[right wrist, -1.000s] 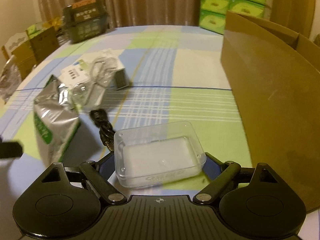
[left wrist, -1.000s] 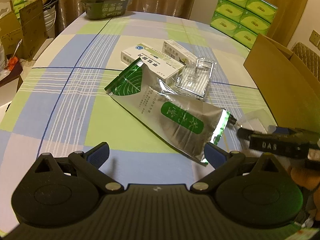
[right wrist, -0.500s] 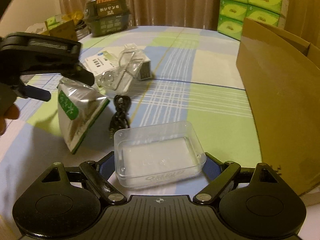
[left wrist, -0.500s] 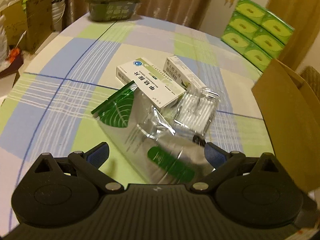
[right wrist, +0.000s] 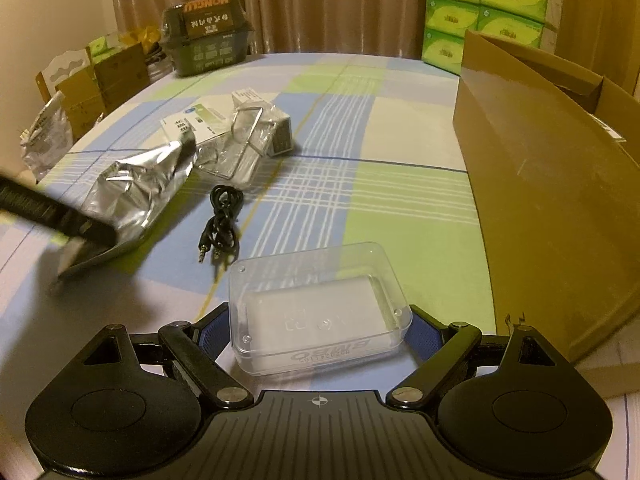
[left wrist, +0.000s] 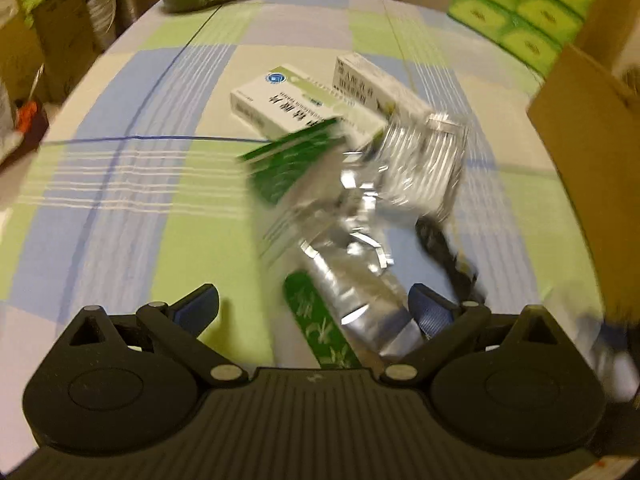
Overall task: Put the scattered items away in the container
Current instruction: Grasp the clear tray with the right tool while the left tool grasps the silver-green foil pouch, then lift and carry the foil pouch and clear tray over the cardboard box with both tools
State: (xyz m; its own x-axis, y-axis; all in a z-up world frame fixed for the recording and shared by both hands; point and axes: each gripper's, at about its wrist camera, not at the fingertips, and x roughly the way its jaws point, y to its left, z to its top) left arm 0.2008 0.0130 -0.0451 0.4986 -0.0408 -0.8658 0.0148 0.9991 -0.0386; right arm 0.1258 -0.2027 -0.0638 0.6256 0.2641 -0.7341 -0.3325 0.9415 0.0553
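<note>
Left claw [left wrist: 314,312], spread, has been brought over the foil pouch [left wrist: 344,264] (blurred); right claw [right wrist: 320,326] pinches the clear tray [right wrist: 320,312].

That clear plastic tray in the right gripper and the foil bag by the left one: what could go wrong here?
1. The clear plastic tray sits between wide-spread jaws of the right gripper; its smooth walls might slip.
2. The crinkled silver-and-green foil pouch lies between the left gripper's open jaws; closing could snag the coiled black audio cable beside it.

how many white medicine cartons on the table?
2: one white carton with green stripe beside the foil pouch, one plain white carton just behind it. Others may hide underneath.
</note>
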